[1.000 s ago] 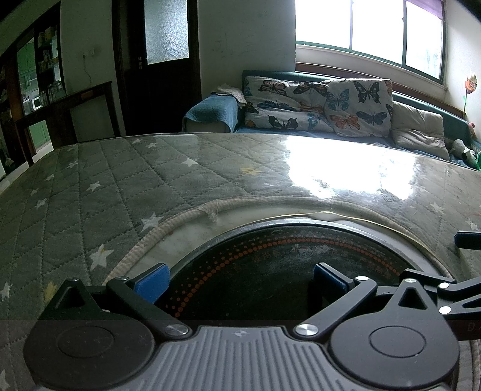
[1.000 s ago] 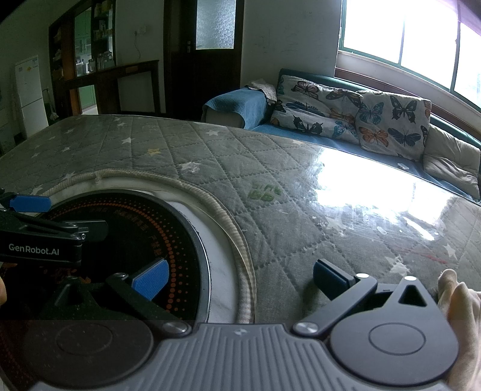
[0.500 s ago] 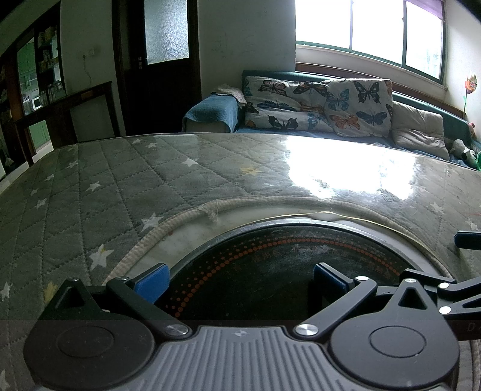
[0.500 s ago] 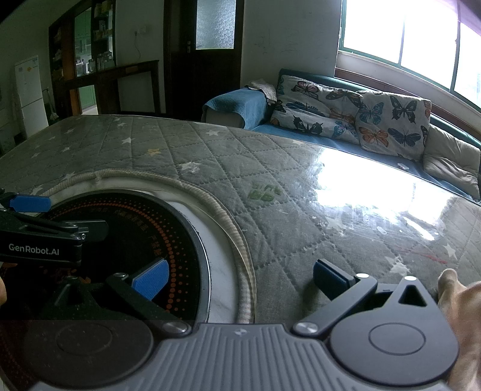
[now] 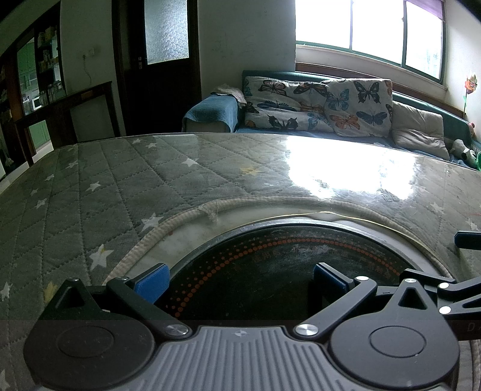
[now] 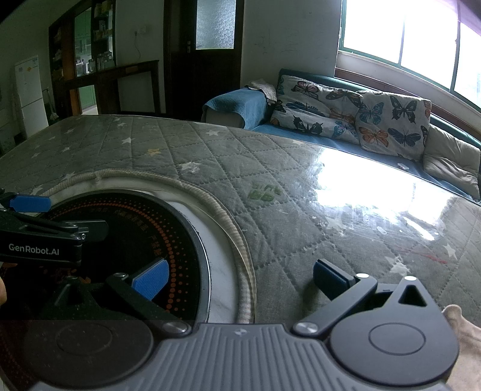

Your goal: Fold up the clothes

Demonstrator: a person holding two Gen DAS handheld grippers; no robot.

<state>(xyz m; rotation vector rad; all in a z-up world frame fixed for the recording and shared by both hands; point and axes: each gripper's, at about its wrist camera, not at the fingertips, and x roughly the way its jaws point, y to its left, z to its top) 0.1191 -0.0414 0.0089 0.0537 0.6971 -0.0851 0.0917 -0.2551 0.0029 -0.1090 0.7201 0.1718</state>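
1. We hold the left gripper (image 5: pixel 239 278) and right gripper (image 6: pixel 239 275) wide open, empty, unmoved over the last second.
2. Pale cloth (image 6: pixel 464 340) at our right camera's 4 o'clock has shifted slightly.
3. We judge folding unstarted.

Beige cloth (image 6: pixel 464 340) at right frame edge, mostly out of view.

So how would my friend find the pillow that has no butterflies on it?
Look past the grey star-quilted table to the sofa under the big window. Two butterfly pillows lean along its back; just to their right in the left wrist view sits the plain beige pillow, the only one with no pattern.
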